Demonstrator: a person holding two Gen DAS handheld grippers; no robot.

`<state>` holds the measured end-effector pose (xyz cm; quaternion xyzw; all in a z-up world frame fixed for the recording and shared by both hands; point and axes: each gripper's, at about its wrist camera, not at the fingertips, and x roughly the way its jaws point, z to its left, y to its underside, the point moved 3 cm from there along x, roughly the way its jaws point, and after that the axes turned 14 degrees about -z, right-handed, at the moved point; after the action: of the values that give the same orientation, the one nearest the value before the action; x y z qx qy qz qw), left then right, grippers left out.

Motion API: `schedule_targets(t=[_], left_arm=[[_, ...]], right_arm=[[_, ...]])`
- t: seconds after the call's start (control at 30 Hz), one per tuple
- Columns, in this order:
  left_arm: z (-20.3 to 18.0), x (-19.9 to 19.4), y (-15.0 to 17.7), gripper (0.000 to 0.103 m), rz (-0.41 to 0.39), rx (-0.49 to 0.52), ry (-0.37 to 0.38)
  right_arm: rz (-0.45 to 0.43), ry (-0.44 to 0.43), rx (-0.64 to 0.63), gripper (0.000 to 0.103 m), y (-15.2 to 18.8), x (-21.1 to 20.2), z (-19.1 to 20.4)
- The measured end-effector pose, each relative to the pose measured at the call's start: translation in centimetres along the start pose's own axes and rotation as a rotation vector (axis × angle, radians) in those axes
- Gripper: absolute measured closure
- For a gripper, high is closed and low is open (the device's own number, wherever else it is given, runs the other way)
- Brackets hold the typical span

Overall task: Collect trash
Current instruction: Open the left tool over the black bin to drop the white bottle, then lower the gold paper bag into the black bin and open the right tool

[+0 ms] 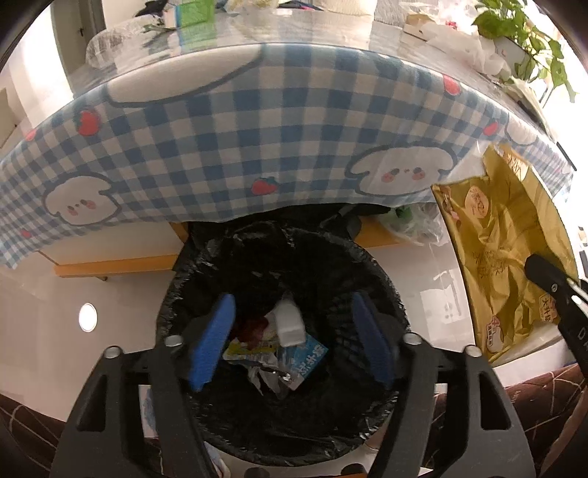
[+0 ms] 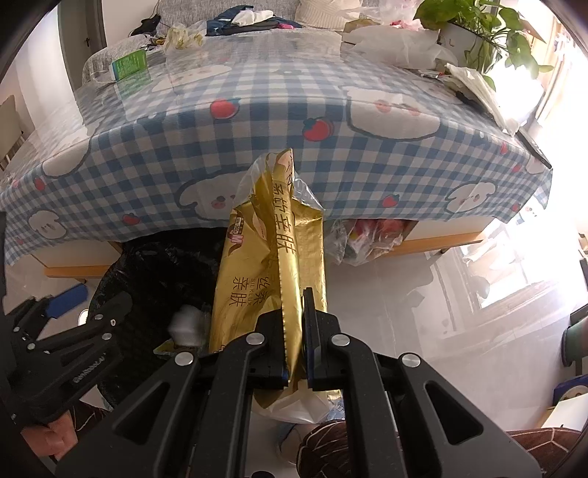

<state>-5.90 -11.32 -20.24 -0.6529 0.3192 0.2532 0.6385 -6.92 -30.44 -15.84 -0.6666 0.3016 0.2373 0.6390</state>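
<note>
My left gripper hangs open over a bin lined with a black bag; its blue pads touch nothing. Below and between them, in the bin, lie a white crumpled carton, a blue-and-white wrapper and torn foil. My right gripper is shut on the lower part of a large gold plastic package, which stands up in front of the table edge, just right of the bin. In the left wrist view the same package hangs at the right, with the right gripper on it.
Behind the bin stands a table with a blue checked cloth. On it are a green carton, white bags and tissues and a potted plant. A clear bag of items sits under the table. The floor is glossy white tile.
</note>
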Motion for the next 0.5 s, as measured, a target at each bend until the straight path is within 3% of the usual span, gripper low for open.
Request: schedule_targets(t=[0.23, 0.5], left_arm=[[3.8, -0.3, 0.1, 0.013, -0.028, -0.018, -0.038], [8.9, -0.7, 0.4, 0.006, -0.037, -0.062, -0.097]], right_arm=[[0.005, -0.029, -0.018, 0.098, 0.7, 0.7, 2.8], [-0.01, -0.075, -0.038, 0.098, 0.6, 0.5, 6.9]])
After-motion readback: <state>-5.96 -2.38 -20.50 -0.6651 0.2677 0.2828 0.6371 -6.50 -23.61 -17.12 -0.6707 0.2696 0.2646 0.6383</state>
